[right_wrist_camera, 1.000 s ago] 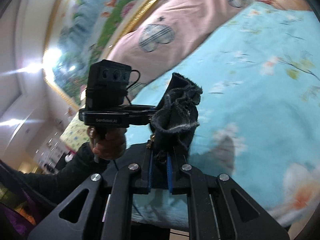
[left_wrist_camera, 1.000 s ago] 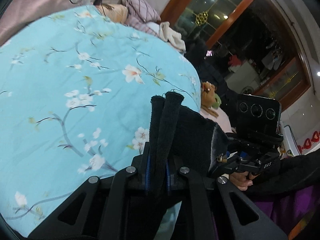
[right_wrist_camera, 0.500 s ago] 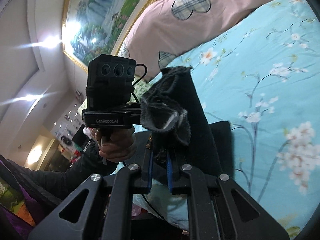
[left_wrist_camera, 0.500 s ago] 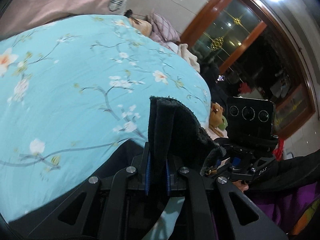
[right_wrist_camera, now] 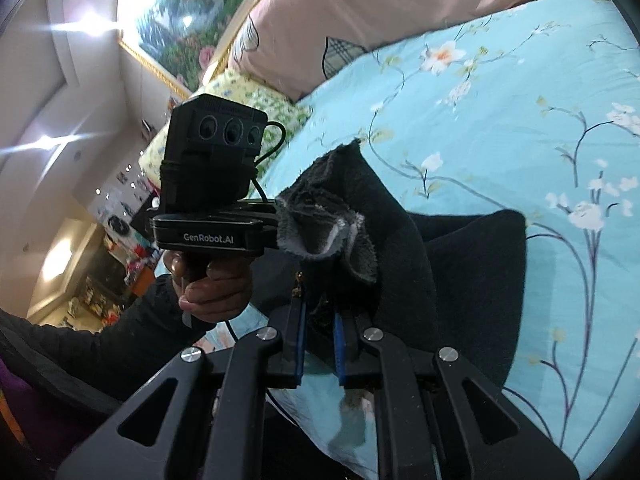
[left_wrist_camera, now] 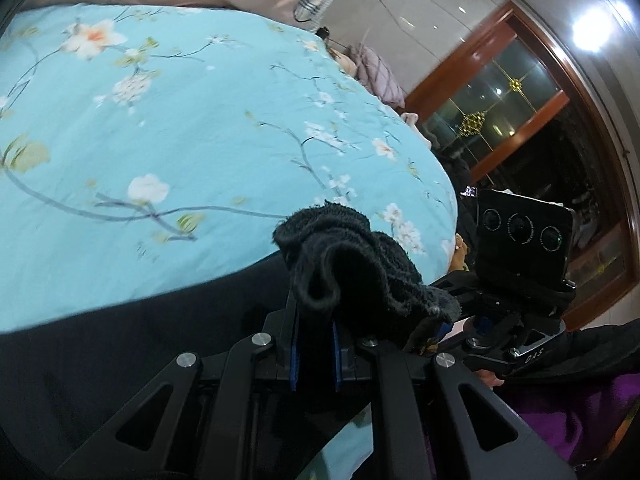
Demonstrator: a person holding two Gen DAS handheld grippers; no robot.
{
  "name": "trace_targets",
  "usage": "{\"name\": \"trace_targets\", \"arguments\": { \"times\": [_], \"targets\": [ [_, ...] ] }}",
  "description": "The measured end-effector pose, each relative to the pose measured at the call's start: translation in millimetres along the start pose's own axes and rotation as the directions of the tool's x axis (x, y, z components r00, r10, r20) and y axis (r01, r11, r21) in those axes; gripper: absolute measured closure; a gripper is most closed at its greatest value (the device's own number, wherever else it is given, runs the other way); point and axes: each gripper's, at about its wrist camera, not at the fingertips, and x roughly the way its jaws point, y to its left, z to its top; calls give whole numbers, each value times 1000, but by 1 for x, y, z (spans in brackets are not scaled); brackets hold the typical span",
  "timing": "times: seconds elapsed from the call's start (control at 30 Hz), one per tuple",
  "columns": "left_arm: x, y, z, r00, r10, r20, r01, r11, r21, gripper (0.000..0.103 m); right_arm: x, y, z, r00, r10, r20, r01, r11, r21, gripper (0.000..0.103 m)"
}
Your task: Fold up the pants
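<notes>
Between both hand-held grippers, black fleecy pants [right_wrist_camera: 472,280] bunch over bedspread [left_wrist_camera: 200,128].

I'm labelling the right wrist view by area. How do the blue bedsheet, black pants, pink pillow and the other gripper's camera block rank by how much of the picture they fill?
1. Bedsheet
2. Pants
3. Pink pillow
4. Camera block

The pants sit nearest the lens, which inflates them.

Both tongs [left_wrist_camera: 314,334] [right_wrist_camera: 320,334] clamped, side by side
</notes>
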Motion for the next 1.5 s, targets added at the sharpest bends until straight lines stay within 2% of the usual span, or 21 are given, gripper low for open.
{"name": "trace_targets", "arguments": {
  "times": [0.17,0.4,0.5,0.57,0.6,0.63,0.73,0.9,1.2,1.3,1.5],
  "targets": [
    [-11,13,-16,999,33,21,-32,998,-59,91,13,6,1,998,-20,-61,18,999,-35,90],
    [-22,23,-35,995,83,49,-76,989,-124,91,31,13,1,986,-95,-133,84,992,-90,88],
    [-34,26,-44,991,113,75,-99,981,-165,91,38,14,4,983,-105,-153,91,991,-97,82],
    [-44,28,-50,986,137,96,-117,974,-193,89,39,17,4,980,-109,-165,92,990,-106,76],
    [-46,27,-51,983,149,105,-126,971,-203,88,41,19,4,980,-106,-171,88,990,-110,69],
    [-53,28,-55,978,168,121,-139,966,-220,87,42,20,4,979,-101,-175,82,990,-112,63],
    [-69,30,-68,966,207,158,-160,950,-267,85,46,27,5,976,-105,-189,78,987,-142,57],
    [-93,31,-90,938,278,207,-197,919,-341,78,51,35,10,974,-77,-212,44,987,-154,57],
    [-141,33,-136,887,363,286,-197,856,-477,73,58,60,25,975,5,-222,-51,978,-203,57],
    [-158,32,-151,861,414,294,-220,826,-520,72,66,68,34,973,21,-230,-74,971,-226,56],
    [-192,30,-179,820,465,333,-209,785,-584,72,94,82,57,963,39,-265,-111,959,-260,56]
  ]
}}
